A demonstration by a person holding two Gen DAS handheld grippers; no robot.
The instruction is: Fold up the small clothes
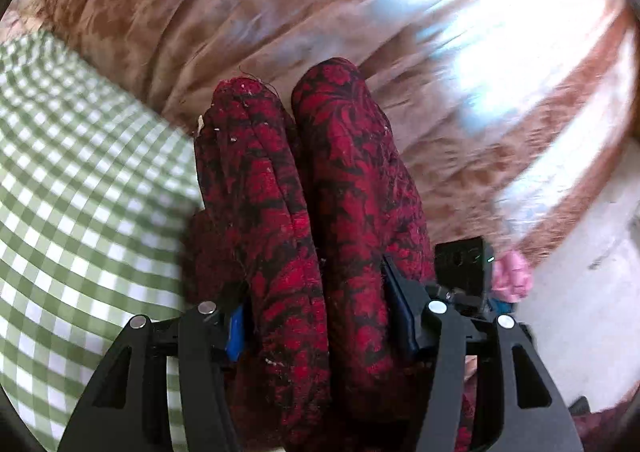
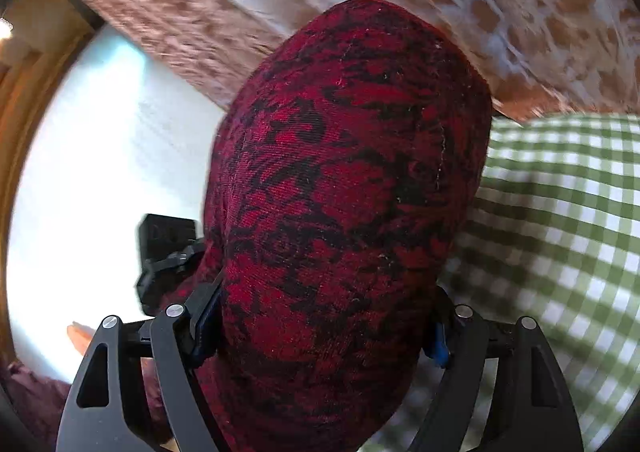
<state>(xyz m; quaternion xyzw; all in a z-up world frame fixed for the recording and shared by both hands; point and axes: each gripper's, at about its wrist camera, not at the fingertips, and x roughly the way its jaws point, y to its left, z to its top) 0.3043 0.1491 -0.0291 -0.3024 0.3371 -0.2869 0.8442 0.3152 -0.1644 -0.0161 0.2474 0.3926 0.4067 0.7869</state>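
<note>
Left gripper (image 1: 324, 326): I see it clamped on the red cloth (image 1: 320, 220); both blue pads (image 1: 236, 334) press the fabric.
Cloth, left view: two thick rolled folds run forward from between the fingers, side by side and touching.
Right gripper (image 2: 320, 328): I see it clenched on the same cloth (image 2: 344, 188); a bulging fold fills the gap and rises forward above the fingers.
Other gripper: a black body shows just right of the left gripper (image 1: 464, 264), and just left of the right one.
Checked sheet (image 1: 80, 212): below and left of the left gripper; below and right of the right one.
Brown blanket (image 1: 200, 12): ahead of both grippers, blurred.
Pink item (image 1: 512, 276): right of the left gripper; I cannot tell what it is.
</note>
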